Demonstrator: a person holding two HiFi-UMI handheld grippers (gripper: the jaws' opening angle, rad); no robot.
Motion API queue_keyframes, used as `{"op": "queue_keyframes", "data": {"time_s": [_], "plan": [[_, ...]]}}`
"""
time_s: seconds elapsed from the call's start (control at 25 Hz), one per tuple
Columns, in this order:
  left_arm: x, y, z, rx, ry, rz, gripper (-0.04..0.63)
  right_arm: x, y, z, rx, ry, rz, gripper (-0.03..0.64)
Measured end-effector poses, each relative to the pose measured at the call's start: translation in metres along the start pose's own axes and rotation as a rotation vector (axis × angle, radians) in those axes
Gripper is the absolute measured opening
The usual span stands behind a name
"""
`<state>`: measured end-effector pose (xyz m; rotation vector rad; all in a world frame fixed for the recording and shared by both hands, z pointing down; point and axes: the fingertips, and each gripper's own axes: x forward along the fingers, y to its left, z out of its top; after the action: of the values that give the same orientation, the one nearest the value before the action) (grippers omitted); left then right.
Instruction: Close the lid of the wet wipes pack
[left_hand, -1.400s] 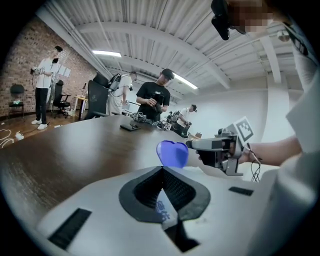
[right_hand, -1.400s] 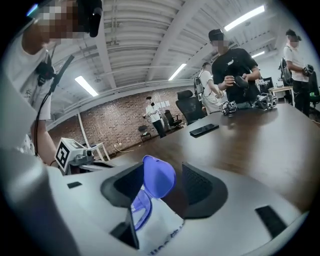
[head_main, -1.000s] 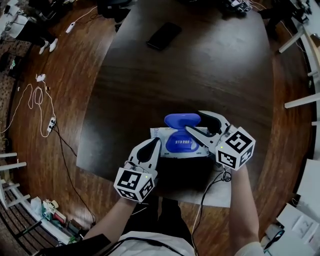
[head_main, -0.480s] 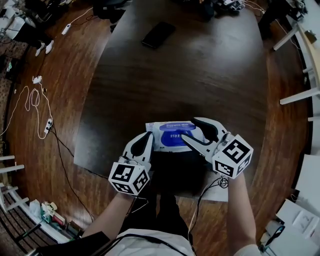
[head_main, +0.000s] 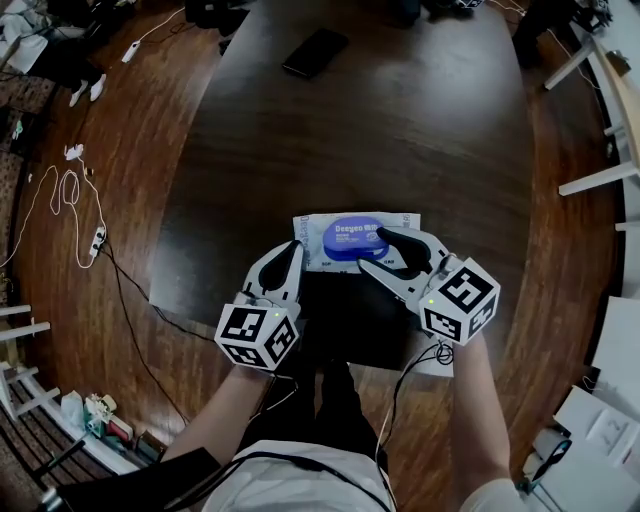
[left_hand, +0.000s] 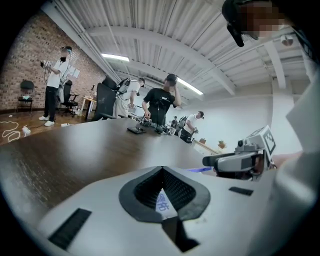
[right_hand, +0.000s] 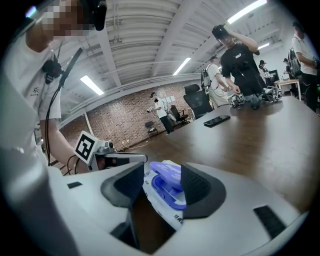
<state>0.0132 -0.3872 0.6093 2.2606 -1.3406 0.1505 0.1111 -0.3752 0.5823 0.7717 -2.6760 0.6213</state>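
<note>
Left gripper (head_main: 290, 255): fingers clenched on the left edge of the wipes pack (head_main: 320, 235); a sliver of printed wrapper (left_hand: 162, 202) shows between them in the left gripper view.
Right gripper (head_main: 375, 250): fingers released and spread, straddling the blue lid (head_main: 350, 235); one lies over the lid, the other at the pack's near edge. Contact with the lid cannot be confirmed.
Pack position: flat at the near edge of the worktop (head_main: 380, 130), between the two grippers.
Lid condition: lowered but judged not seated; the right gripper view shows a gap between the lid (right_hand: 167, 175) and its blue frame.
Pack contents: the wipes themselves are not visible; only the blue frame shows under the lid.
Step in hand: judged to be the final press-down, with the pack steadied on the left.
Next move: calls for downward pressure on the lid's free edge until it meets the frame, while the left hold keeps the pack from sliding.
Far end of worktop: a dark phone (head_main: 315, 52), well apart from the pack.
</note>
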Motion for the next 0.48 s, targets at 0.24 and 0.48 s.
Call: {"op": "queue_keyframes", "data": {"time_s": [0.24, 0.48], "plan": [[-0.014, 0.004, 0.005, 0.006, -0.009, -0.002, 0.0, 0.014, 0.01, -0.024, -0.002, 0.053, -0.011, 0.224], [-0.022, 0.005, 0.009, 0.006, -0.015, -0.003, 0.0, 0.023, 0.014, -0.037, -0.004, 0.111, -0.02, 0.222]]}}
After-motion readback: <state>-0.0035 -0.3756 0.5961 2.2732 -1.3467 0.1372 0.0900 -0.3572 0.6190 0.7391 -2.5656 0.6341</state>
